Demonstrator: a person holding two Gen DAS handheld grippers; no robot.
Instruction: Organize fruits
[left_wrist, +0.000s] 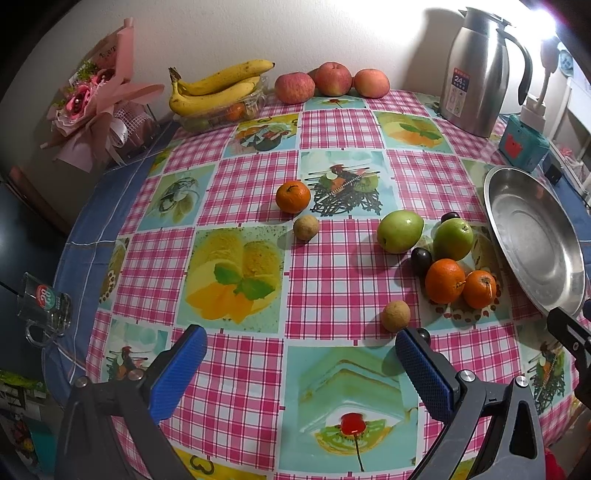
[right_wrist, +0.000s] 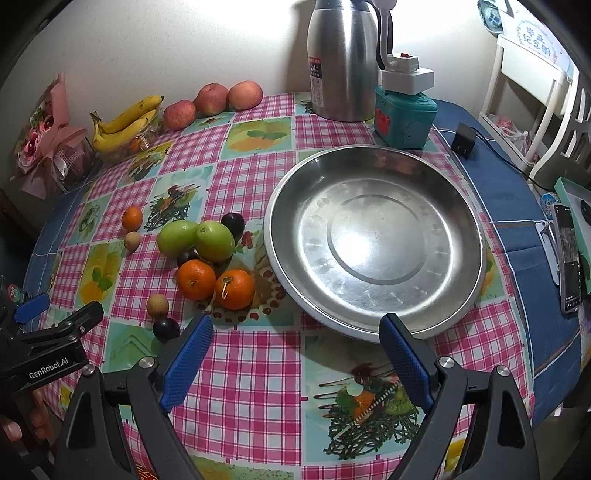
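Loose fruit lies on the checked tablecloth: two green fruits (left_wrist: 400, 230) (right_wrist: 214, 240), two oranges side by side (left_wrist: 444, 280) (right_wrist: 235, 288), a lone orange (left_wrist: 293, 196) (right_wrist: 132, 218), small tan fruits (left_wrist: 395, 315) (right_wrist: 157, 305) and dark plums (right_wrist: 166, 329). An empty steel dish (right_wrist: 373, 240) sits right of them; it also shows in the left wrist view (left_wrist: 535, 240). My left gripper (left_wrist: 299, 365) is open and empty, above the near table. My right gripper (right_wrist: 295, 358) is open and empty, just short of the dish's near rim.
Bananas (left_wrist: 218, 88) on a clear box and three apples (left_wrist: 332, 79) stand at the back by the wall. A steel jug (right_wrist: 341, 59), teal box (right_wrist: 404, 114), black charger (right_wrist: 464, 139), phone (right_wrist: 569, 254), bouquet (left_wrist: 92, 96) and glass mug (left_wrist: 44, 306) ring the table.
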